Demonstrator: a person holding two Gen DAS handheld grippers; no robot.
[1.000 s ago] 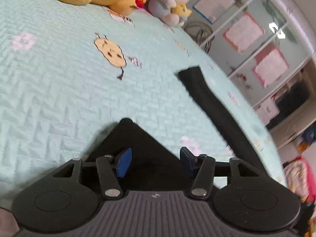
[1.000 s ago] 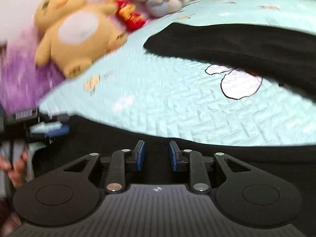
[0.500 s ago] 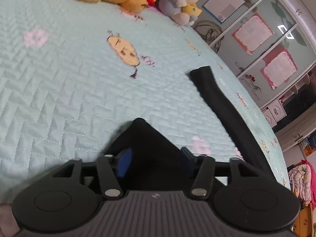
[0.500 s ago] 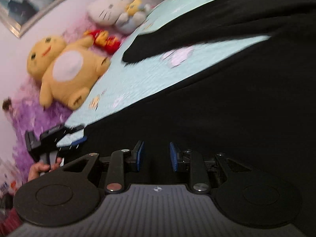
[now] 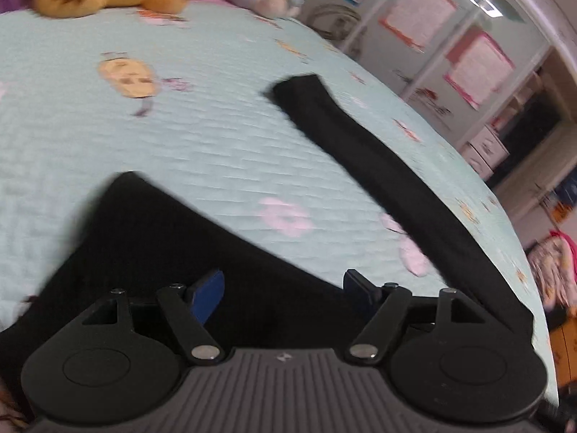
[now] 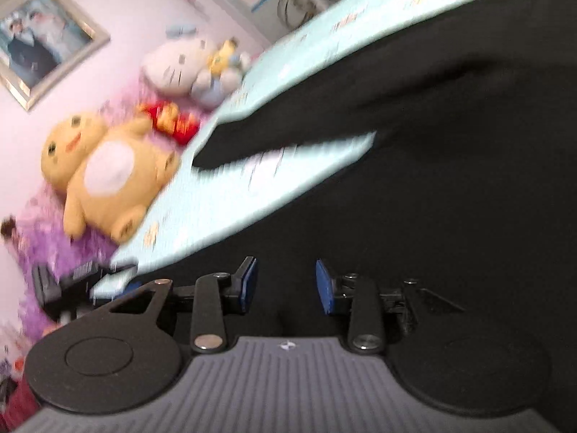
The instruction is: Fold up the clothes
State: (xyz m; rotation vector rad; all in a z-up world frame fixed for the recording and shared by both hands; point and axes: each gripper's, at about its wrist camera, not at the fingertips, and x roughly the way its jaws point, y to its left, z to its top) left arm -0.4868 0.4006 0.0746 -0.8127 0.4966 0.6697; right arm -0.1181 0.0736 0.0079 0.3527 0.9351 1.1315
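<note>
A black garment (image 5: pixel 180 252) lies on a pale blue quilted bedspread (image 5: pixel 180 144). One long narrow part (image 5: pixel 360 144) of it stretches away to the upper middle. My left gripper (image 5: pixel 283 290) is open wide just above the garment's near corner, with black cloth under both blue pads. In the tilted, blurred right wrist view the garment (image 6: pixel 450 180) fills the right side. My right gripper (image 6: pixel 286 285) hovers over it with its fingers apart. Whether cloth lies between them is hard to tell. The left gripper (image 6: pixel 72 281) shows at the far left.
A yellow plush toy (image 6: pixel 104 169), a small red toy (image 6: pixel 173 122) and a white cat plush (image 6: pixel 180 68) sit at the head of the bed. A framed picture (image 6: pixel 43 39) hangs above. Cabinet doors with pink sheets (image 5: pixel 476 65) stand beyond the bed's right edge.
The right gripper has rolled and moved over the garment, so black cloth now covers far more of its view. The left gripper has shifted slightly, with more garment beneath it and its fingers a little wider.
</note>
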